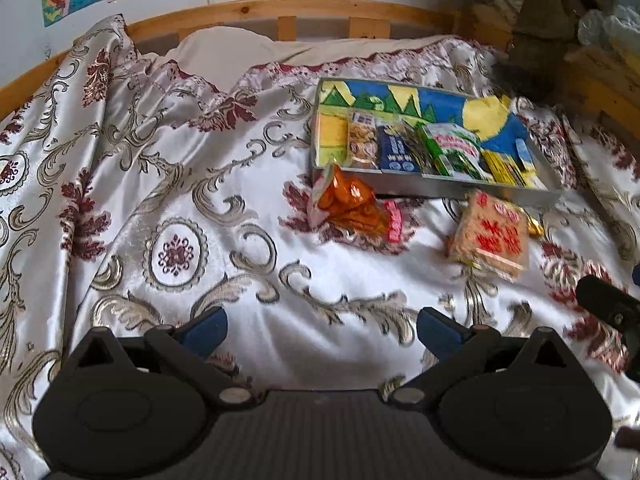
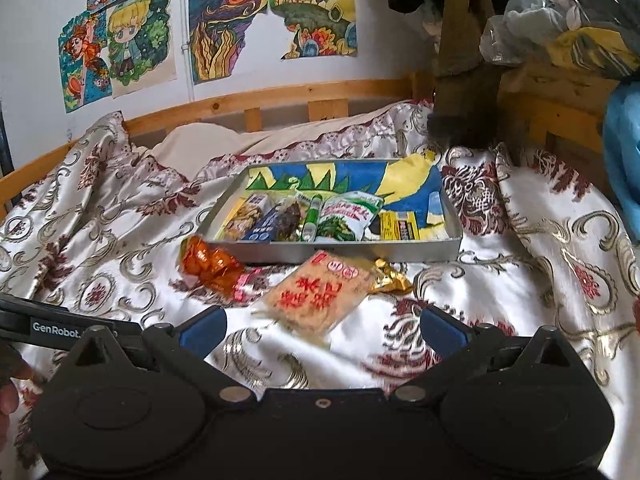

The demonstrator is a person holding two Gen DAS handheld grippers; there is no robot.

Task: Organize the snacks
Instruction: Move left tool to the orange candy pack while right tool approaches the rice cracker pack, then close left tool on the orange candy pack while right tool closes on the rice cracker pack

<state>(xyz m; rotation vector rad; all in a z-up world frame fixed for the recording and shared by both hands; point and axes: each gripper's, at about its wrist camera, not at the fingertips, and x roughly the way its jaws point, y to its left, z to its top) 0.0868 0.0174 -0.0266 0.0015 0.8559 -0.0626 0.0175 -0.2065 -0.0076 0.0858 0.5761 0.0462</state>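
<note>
Lying loose, orange pkt [image 2: 210, 266], tan pkt [image 2: 316, 294], beside tray [image 2: 352, 254]

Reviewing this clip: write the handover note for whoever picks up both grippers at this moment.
Left gripper: open, empty, above the bedspread.
Right gripper: open, empty, nearest the tan packet.
Tray: a row of snacks already lies along its near side.
Left outside, in front of the tray: orange packet, tan packet, gold wrapper.
Next, probably: right gripper takes the tan packet into the tray.
</note>
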